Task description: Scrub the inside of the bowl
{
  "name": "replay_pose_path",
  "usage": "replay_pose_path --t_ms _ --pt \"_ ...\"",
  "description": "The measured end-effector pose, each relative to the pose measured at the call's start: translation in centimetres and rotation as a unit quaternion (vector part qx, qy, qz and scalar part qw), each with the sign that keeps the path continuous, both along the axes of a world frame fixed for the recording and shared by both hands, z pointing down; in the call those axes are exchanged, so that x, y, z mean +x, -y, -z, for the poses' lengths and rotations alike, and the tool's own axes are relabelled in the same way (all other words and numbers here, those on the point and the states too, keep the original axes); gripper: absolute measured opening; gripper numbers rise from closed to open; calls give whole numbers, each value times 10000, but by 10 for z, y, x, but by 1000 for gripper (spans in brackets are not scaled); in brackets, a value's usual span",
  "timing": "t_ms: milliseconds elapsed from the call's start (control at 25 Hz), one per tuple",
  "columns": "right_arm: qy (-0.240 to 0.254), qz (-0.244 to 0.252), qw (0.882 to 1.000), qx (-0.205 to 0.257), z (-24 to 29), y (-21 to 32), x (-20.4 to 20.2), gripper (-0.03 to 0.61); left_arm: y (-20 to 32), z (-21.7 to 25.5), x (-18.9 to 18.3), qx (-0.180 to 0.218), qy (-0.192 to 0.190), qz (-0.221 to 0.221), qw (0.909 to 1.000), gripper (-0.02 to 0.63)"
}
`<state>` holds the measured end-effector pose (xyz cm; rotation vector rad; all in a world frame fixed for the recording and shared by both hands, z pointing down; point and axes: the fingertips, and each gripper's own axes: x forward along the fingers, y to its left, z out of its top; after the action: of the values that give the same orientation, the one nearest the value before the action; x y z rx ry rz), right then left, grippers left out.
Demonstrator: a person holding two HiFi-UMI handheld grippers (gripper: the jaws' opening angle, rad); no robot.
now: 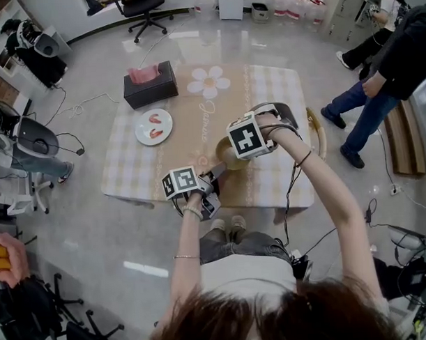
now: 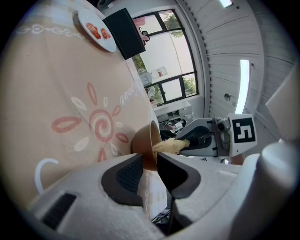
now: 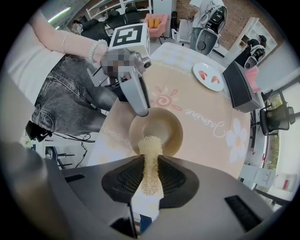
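Bowl (image 1: 224, 158) on table (image 1: 280, 94), near edge; plate (image 1: 153, 126) left; tissue box (image 1: 151, 84) behind plate.

Clamping yellow mesh scrubber (image 3: 151, 144) in right claw (image 3: 151, 160) | dipping scrubber tip into tan bowl (image 3: 169, 127) on counter (image 3: 201, 115) | pinching bowl rim with left claw (image 3: 141, 109)

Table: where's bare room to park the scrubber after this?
Freest: the far right of the table, right of the flower print. Also the near-left corner, between the plate and the table's edge. Crowded: the near middle, where the left gripper and right gripper meet at the bowl; the tissue box fills the far left.
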<state>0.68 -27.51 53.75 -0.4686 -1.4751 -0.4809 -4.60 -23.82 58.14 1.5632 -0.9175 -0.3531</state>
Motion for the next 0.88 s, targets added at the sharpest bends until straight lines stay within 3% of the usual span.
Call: replay_pose_path --t_ms 880 --pt "-117 -348 9992 -134 1 -26 -5 78 -2 -1 2 -47 -172 -242 9995 103"
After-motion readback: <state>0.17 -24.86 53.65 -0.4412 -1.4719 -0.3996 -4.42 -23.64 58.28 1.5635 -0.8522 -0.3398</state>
